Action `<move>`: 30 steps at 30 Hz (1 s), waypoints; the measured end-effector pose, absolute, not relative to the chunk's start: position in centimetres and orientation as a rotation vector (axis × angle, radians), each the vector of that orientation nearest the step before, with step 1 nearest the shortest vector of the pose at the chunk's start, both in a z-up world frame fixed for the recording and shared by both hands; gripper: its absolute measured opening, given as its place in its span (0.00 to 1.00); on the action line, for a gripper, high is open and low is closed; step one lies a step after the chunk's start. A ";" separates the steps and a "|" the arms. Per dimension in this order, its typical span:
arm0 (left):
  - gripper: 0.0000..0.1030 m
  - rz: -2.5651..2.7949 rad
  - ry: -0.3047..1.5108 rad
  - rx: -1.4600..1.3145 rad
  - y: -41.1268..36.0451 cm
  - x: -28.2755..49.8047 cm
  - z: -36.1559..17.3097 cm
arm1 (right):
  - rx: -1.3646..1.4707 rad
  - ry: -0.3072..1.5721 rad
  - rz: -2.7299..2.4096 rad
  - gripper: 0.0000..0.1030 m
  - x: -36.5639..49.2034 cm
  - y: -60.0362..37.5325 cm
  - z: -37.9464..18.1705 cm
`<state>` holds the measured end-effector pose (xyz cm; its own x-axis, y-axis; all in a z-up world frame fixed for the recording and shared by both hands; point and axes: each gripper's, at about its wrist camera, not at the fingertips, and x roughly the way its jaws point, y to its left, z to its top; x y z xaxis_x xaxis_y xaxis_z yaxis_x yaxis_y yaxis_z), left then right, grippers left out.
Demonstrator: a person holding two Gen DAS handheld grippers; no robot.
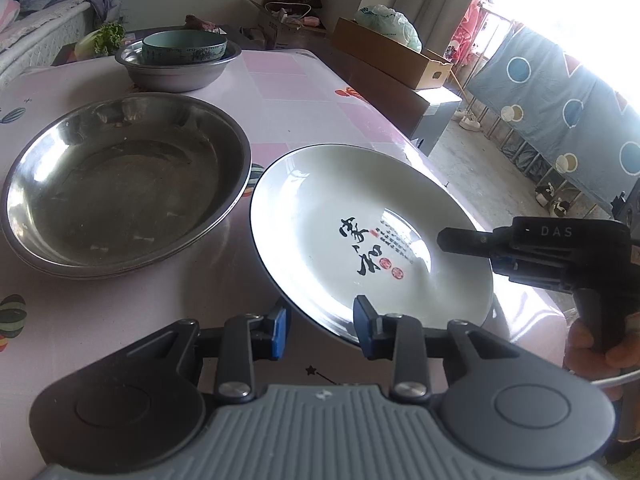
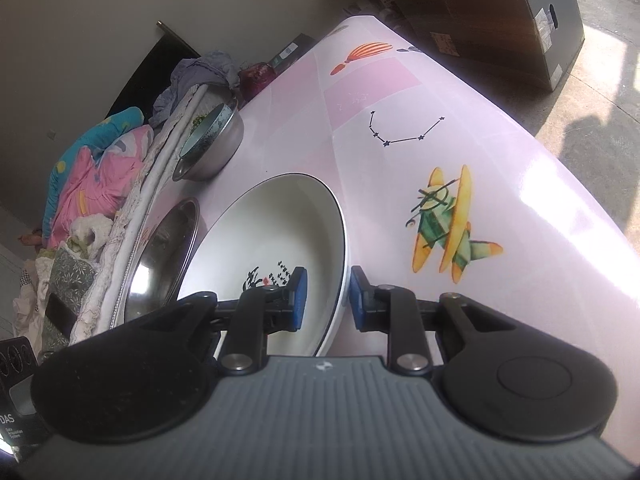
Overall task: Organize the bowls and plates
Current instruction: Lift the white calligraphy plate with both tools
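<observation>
Beside the steel basin [image 1: 124, 184] on the counter [image 1: 120, 320], the white plate [image 1: 360, 232], apparently clamped at its rim by both the left hand-held gripper [image 1: 320, 332] and the right hand-held gripper [image 2: 326, 300], should be lifted level.

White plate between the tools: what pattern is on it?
White plate: thin dark rim, black calligraphy, small red seals. Clearest in the left wrist view.

Steel pan [image 1: 120, 188] just beside white plate [image 1: 360, 232], stacked bowls [image 1: 180, 60] behind, tablecloth [image 2: 460, 120] bare rightward

White plate [image 2: 276, 224] rim between right gripper [image 2: 326, 296] jaws, tilted off table [image 2: 500, 152].
</observation>
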<state>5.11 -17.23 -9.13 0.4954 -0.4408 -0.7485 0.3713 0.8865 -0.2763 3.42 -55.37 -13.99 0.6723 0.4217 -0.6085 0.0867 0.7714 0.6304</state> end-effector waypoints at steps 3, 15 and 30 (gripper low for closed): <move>0.33 -0.517 0.947 -0.084 -16.1 3.9 -9.0 | 0.691 0.832 0.202 0.22 1.4 -54.5 -13.9; 0.30 -0.561 0.958 -0.110 -13.5 3.5 -9.1 | 0.666 0.811 0.157 0.21 -2.0 -52.4 -13.4; 0.31 -0.555 0.949 -0.103 -13.6 5.0 -9.3 | 0.657 0.811 0.159 0.21 -1.7 -52.3 -13.5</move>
<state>5.03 -13.64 -9.30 0.4546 -0.4929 -0.7419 0.4044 0.8564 -0.3211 -1.74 -52.30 -13.50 0.6893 0.3738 -0.6206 0.1111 0.7920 0.6004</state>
